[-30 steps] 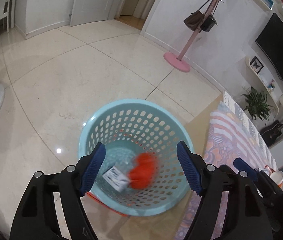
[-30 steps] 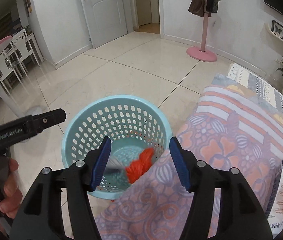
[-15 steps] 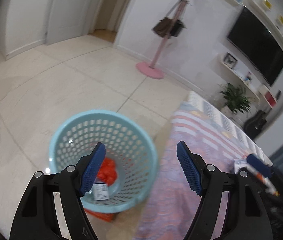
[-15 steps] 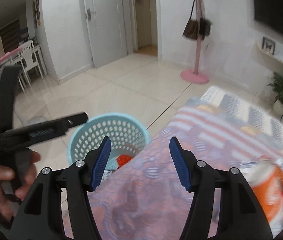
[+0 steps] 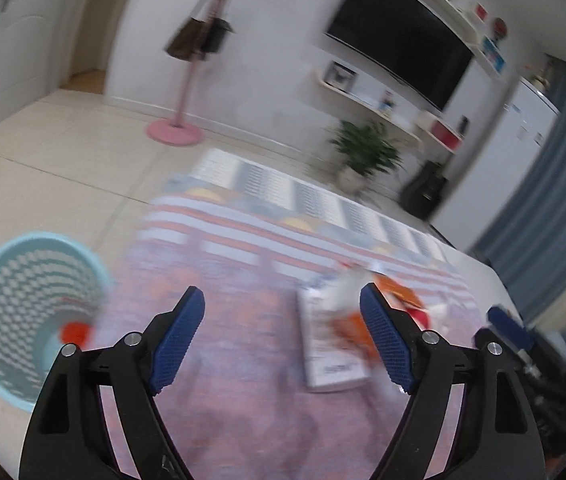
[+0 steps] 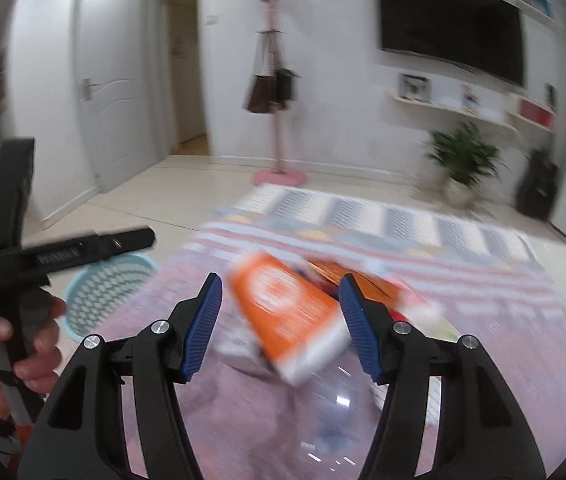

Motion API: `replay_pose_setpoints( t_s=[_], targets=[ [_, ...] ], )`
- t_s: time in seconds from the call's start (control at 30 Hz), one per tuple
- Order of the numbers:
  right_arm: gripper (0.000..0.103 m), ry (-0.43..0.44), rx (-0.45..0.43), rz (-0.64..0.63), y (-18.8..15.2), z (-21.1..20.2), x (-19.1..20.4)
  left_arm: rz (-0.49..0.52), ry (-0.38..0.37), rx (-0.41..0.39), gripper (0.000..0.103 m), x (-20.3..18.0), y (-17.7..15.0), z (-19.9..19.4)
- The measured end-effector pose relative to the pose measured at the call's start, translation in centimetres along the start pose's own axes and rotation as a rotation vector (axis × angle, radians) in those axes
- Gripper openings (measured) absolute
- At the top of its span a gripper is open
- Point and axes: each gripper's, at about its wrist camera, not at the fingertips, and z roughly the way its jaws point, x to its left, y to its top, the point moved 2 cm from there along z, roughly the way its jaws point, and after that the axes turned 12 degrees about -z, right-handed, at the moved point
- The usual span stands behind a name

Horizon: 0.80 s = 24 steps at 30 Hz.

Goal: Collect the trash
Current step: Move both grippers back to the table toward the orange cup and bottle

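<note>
A light blue perforated basket (image 5: 7, 320) stands on the floor at the left, with a red thing (image 5: 76, 332) inside. My left gripper (image 5: 281, 308) hovers over the patterned cloth, its jaws opening with nothing between them. Ahead and to the right lie a flat white packet (image 5: 329, 348) and orange wrappers (image 5: 399, 300). My right gripper (image 6: 281, 292) is open above an orange and white packet (image 6: 287, 308), which shows between the fingers without the pads pressing it. A clear shiny thing (image 6: 335, 400) lies just below. Everything is blurred.
The patterned tablecloth (image 5: 243, 240) covers a low table beside the basket (image 6: 107, 292). A hand (image 6: 23, 340) holds the left gripper's handle at the left. A pink coat stand (image 5: 175, 132), a potted plant (image 5: 363, 152) and a wall television (image 5: 399, 48) stand beyond on tiled floor.
Both views have swung right, from over the basket to over the table. The basket has slid to the left edge and the packets have come into view. The left jaws stand wider.
</note>
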Motion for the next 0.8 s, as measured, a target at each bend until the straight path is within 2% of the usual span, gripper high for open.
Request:
replay_pose_setpoints(
  t_s=[0.2,0.3,0.57,0.63,0.73,0.8],
  targets=[
    [0.06,-0.055,0.077,0.111,-5.7,-0.1,-4.0,-0.001,-0.008,0.061,0.082,-2.7,-1.8,4.7],
    [0.065,-0.057,0.108,0.13,-7.1,0.7,-4.2,-0.048,-0.02,0.082,0.083,-2.7,-1.7,6.2],
    [0.067,-0.058,0.211,0.118,-9.1,3.9,-2.2,-0.116,-0.042,0.175,0.084,-3.0,-1.4,9.6],
    [0.068,-0.055,0.236,0.119,-9.6,4.5,-1.9,-0.134,-0.05,0.206,0.082,-2.8,-1.4,10.5],
    [0.068,-0.047,0.257,0.128,-9.9,5.1,-1.8,-0.164,-0.091,0.216,0.063,-2.8,-1.3,10.9],
    [0.068,-0.042,0.261,0.127,-9.9,5.1,-1.6,-0.157,-0.088,0.215,0.062,-3.1,-1.3,10.6]
  ],
)
